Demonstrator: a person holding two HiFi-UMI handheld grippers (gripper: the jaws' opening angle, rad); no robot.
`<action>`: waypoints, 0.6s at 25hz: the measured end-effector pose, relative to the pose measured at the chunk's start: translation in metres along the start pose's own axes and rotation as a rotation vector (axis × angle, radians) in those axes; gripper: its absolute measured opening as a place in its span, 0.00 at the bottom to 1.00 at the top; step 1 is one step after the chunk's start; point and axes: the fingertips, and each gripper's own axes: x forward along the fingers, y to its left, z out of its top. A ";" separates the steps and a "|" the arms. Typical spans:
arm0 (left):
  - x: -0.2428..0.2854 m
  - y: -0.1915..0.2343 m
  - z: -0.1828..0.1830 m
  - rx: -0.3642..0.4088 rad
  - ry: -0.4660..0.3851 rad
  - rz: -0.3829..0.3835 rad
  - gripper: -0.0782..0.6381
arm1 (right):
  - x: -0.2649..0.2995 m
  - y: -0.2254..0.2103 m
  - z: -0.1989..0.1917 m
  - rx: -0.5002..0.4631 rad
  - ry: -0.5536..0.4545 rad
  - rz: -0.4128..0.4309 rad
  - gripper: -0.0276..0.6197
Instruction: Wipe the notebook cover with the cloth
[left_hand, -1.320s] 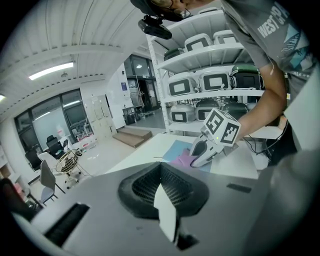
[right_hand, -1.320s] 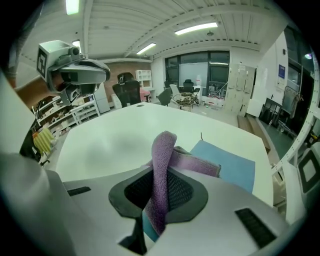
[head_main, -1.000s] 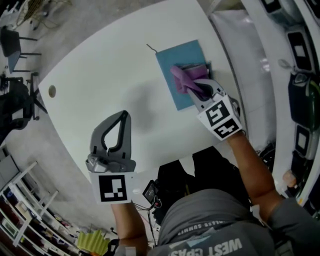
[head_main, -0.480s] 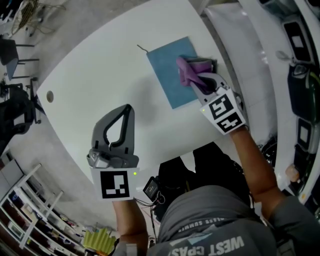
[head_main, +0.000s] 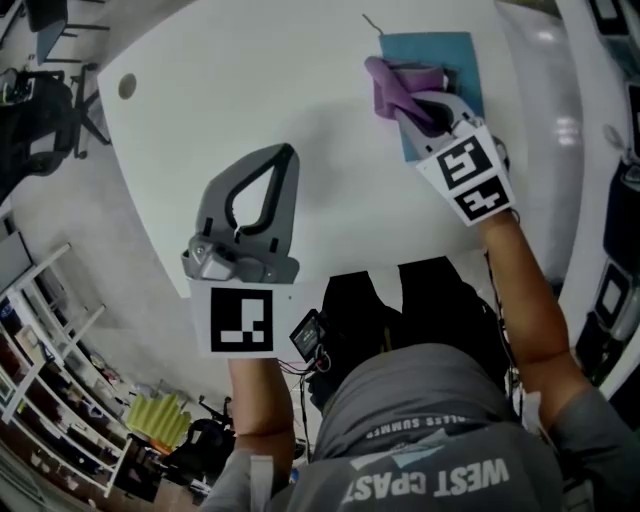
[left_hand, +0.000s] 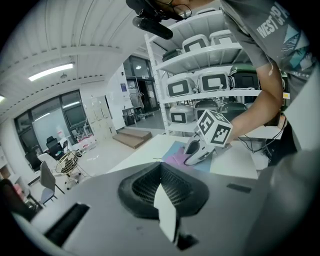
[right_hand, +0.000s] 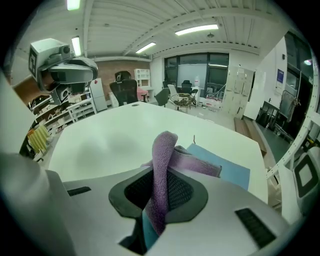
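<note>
Blue notebook (head_main: 458, 52) flat on white bench (head_main: 250, 90) | purple cloth (head_main: 392, 85) lies across notebook's left edge in head view, one fold standing upright | right tongs (head_main: 412, 100) clamped on cloth, over notebook | left tongs (head_main: 280, 160) closed together, nothing between, well left of notebook, over bare bench

Upside-down "WEST" printed on the person's grey shirt (head_main: 430, 435).
</note>
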 end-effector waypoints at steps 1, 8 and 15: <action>-0.004 0.002 -0.004 0.000 0.003 0.006 0.11 | 0.003 0.003 0.002 -0.004 -0.001 0.004 0.15; -0.014 0.025 -0.015 0.010 0.005 0.002 0.11 | 0.010 -0.002 0.013 0.015 0.011 -0.027 0.15; 0.011 0.013 0.011 0.049 -0.012 -0.054 0.11 | -0.022 -0.056 -0.022 0.103 0.037 -0.147 0.15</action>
